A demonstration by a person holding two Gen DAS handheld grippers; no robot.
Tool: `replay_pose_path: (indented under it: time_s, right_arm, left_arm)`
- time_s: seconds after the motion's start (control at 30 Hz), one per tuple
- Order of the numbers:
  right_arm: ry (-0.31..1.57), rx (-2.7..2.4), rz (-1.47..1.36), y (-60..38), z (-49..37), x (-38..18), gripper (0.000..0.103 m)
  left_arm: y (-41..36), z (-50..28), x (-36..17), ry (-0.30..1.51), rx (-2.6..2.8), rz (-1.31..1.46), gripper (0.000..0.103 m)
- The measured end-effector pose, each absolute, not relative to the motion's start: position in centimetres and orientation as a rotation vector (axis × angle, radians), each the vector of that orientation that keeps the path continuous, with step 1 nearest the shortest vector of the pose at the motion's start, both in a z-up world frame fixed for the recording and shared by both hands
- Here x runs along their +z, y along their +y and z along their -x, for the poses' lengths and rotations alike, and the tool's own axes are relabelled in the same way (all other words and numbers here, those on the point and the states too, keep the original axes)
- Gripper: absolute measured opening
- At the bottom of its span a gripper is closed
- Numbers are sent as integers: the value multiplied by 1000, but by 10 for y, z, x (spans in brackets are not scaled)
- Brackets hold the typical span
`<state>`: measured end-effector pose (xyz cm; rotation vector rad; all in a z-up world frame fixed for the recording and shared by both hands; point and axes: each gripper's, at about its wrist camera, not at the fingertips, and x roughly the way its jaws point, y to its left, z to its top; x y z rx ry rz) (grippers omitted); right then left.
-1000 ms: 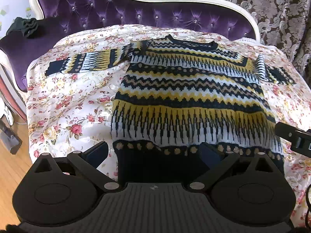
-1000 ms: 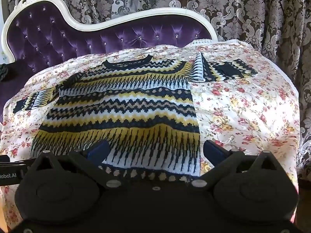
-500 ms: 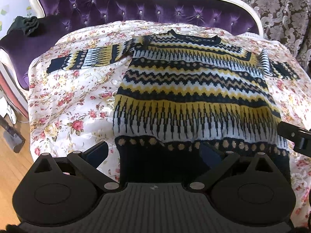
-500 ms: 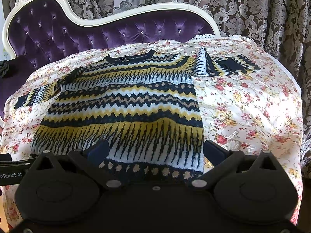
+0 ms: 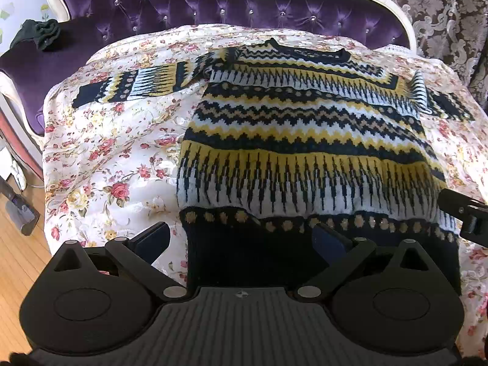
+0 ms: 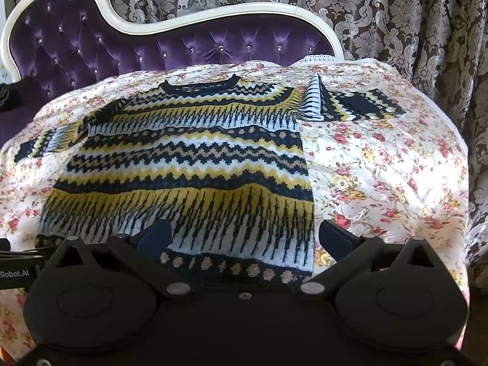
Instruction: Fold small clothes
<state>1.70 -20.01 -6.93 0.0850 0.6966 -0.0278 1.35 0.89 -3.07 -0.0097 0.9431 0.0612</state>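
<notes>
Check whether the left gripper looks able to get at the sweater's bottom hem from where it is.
Probably yes: the left gripper is open, its fingers straddling the left corner of the sweater's dark hem, with nothing lying over it.

Chunky matt knit on the sweater (image 5: pixel 305 140), lying over a glossy, satin-like floral cloth (image 5: pixel 106 158). Behind the cloth, tufted purple velvet sofa (image 6: pixel 91 48); left of it, smooth wood floor (image 5: pixel 15 268).

Sweater (image 5: pixel 305 140) lies flat on bedspread (image 5: pixel 116 164), headboard (image 5: pixel 213 3) behind.
</notes>
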Motion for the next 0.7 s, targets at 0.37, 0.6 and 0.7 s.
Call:
replay_pose_path:
  time_s: [0.37,0.6,0.7]
  right_arm:
    - [714,-27,-19,-188,-25,-71,103]
    - [740,11,-73,-190,-38,-72,103]
    - [752,19,-105,-193,-44,-73,103]
  left_arm:
    - [11,-18,-33,948,65,10,101]
    - [13,-27,-34,953,67,8,101]
    - [14,-31,-33,951,69,6,101]
